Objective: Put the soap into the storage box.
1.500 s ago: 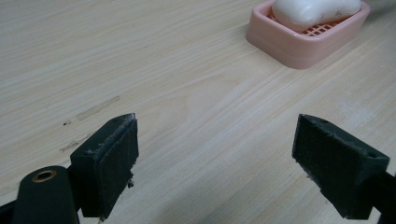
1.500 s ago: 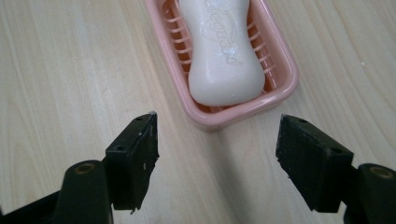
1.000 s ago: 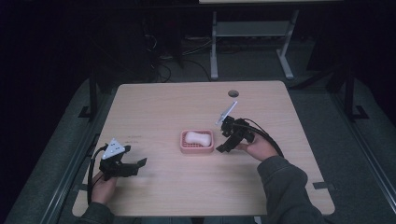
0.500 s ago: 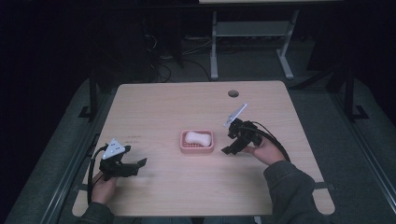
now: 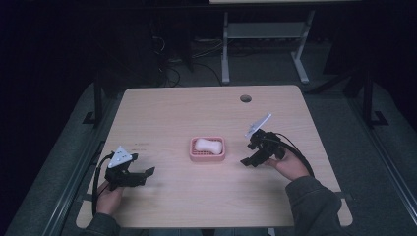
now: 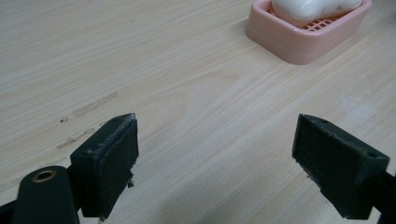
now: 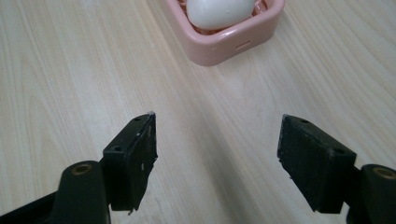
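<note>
Both claws, left gripper and right gripper, gaped empty, flanking the soap in its pink dish mid-desk, ready to reach.

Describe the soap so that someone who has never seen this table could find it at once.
Start at the light wooden table and go to its middle, between the two grippers. There sits a small pink slatted dish, and the soap lies in it: a smooth white bar pinched at its waist, the only white thing resting on the tabletop.
</note>
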The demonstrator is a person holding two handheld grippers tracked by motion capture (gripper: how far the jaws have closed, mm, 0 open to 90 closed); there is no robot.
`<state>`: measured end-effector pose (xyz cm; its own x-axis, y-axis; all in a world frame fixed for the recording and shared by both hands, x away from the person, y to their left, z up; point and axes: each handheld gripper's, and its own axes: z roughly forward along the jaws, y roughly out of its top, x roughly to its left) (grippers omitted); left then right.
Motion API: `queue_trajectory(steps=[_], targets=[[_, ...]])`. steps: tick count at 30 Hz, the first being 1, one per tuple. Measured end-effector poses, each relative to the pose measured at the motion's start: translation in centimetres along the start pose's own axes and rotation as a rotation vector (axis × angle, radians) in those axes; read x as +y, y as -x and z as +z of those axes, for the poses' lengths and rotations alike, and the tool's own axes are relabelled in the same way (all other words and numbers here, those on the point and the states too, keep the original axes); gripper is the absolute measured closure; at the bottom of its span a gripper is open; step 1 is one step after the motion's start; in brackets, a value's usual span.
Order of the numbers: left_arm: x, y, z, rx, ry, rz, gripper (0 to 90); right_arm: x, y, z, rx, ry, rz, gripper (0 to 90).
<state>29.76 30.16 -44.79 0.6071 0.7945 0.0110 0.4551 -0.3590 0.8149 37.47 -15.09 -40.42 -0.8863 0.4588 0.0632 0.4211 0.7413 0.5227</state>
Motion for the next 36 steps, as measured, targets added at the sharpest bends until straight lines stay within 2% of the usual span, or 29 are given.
queue_trajectory(steps=[5, 6, 9, 15, 27, 33, 36], targets=[[0.0, 0.0, 0.0, 0.000, 0.001, 0.001, 13.9, -0.8, -0.1, -0.1, 0.002, -0.012, 0.025, 27.3], [0.0, 0.0, 0.0, -0.001, 0.003, 0.001, 13.9, -1.2, -0.1, -0.2, -0.002, 0.005, 0.018, 27.5], [0.0, 0.1, 0.0, -0.002, 0.004, -0.001, 13.9, -1.7, -0.1, -0.3, 0.000, 0.004, 0.035, 27.5], [0.0, 0.1, 0.0, 0.000, 0.004, 0.002, 13.9, -2.6, -0.1, -0.5, -0.009, 0.010, 0.037, 27.2], [0.0, 0.3, 0.1, -0.004, 0.009, -0.002, 13.9, -4.6, -0.7, -1.2, -0.010, 0.037, 0.070, 27.5], [0.0, 0.3, 0.1, -0.003, -0.003, 0.014, 13.9, -5.8, -0.9, -1.3, -0.011, 0.039, 0.083, 27.5], [0.0, 0.4, 0.2, -0.004, 0.002, 0.009, 13.9, -6.2, -1.0, -1.5, -0.011, 0.048, 0.092, 27.5]])
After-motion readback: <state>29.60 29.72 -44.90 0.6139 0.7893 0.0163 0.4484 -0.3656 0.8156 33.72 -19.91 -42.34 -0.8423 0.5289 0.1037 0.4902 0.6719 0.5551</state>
